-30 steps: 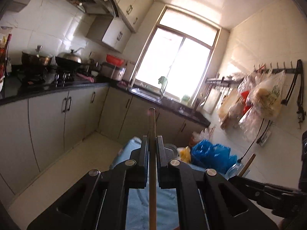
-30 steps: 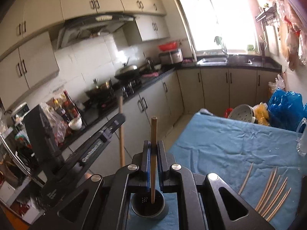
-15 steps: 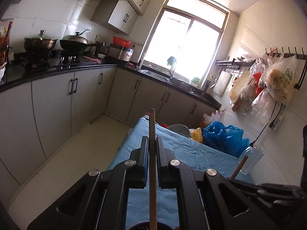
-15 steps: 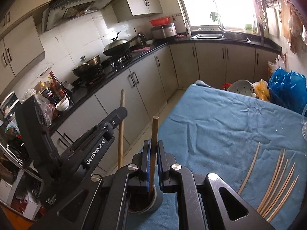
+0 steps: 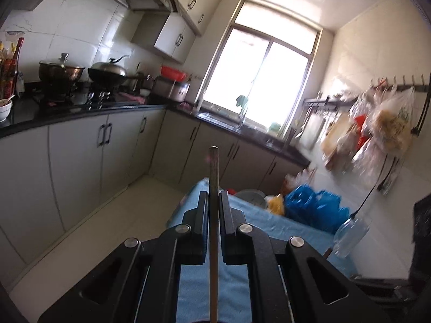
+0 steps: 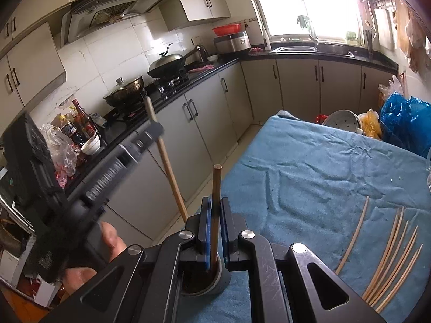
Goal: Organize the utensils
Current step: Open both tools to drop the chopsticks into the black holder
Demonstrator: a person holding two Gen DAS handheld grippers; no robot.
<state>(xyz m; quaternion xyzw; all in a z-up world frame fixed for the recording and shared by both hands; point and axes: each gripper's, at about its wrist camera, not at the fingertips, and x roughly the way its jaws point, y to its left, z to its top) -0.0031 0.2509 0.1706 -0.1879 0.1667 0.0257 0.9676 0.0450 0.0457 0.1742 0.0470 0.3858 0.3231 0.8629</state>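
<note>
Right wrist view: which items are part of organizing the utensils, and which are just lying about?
Job:
- chopstick in right gripper
- chopstick in left gripper
- holder cup
- loose chopsticks on blue cloth

Lying about:
- colander
- blue bag
- wok
- pot

Hidden ends, blurred edges

The holder [image 6: 204,282] sits mostly behind the right gripper [image 6: 214,215], so the lower ends of both chopsticks [image 6: 215,212] are unseen; the hanging bags [image 5: 377,126] and left gripper [image 6: 129,158] are smeared by blur.
</note>
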